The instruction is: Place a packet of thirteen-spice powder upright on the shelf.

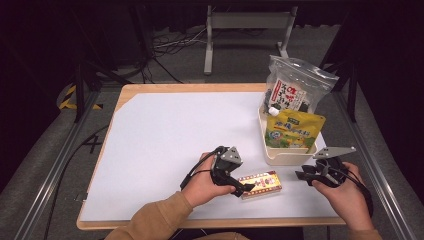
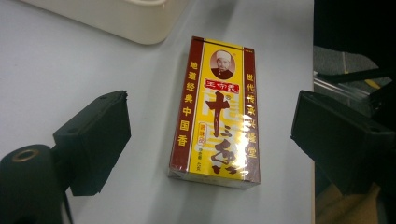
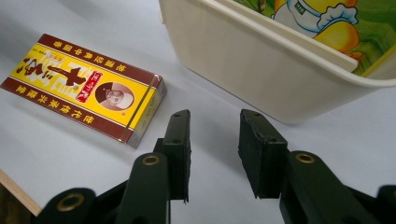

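The box (image 1: 260,184) lay flat on the white sheet (image 1: 165,135) near the front edge of the table (image 1: 131,90), label up — yellow face, dark red borders, a small portrait near one end. The left gripper (image 1: 243,189) sat at the box's left end in the high view. In the left gripper view its jaws stood wide apart, one on each side of the box (image 2: 215,113), neither pad touching it.

The right gripper (image 1: 301,175) was off to the right of the box, just in front of the cream bin (image 1: 287,158). Its jaws were partly apart with bare sheet between them; in the right gripper view the box (image 3: 84,85) lay to their left, clear of them, and the bin wall (image 3: 261,60) rose just beyond.

The bin held a yellow pouch (image 1: 293,130) — behind it stood a clear bag (image 1: 295,85) with a white label.
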